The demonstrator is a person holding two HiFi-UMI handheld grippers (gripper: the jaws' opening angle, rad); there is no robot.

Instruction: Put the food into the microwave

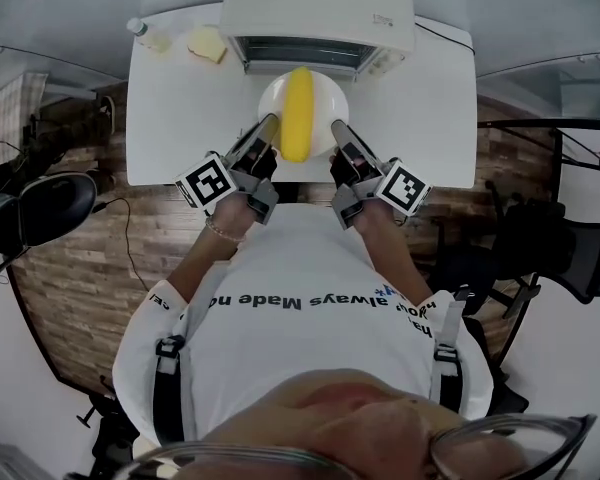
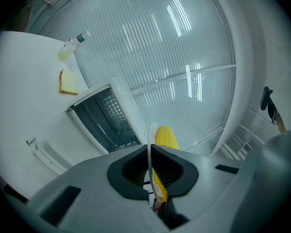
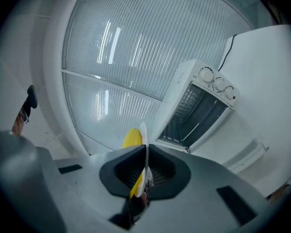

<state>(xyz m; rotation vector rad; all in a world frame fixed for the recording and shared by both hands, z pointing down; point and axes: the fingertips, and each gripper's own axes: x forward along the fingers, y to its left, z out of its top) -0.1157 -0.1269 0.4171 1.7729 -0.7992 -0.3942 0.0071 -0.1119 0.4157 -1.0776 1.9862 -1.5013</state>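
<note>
The left gripper (image 1: 268, 126) and right gripper (image 1: 337, 128) each clamp their jaws on opposite rims of the plate (image 1: 272, 96), probably to keep it level. The yellow food (image 1: 298, 113) lies along it, just before the microwave (image 1: 320, 6), whose door (image 2: 48, 147) hangs open.

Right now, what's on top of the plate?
One long yellow food item lies across the white plate, which the left gripper and right gripper clamp by its rim. The plate surface beneath the food is covered, so nothing there can be seen.

Microwave (image 1: 320, 8) rear — past top edge
</note>
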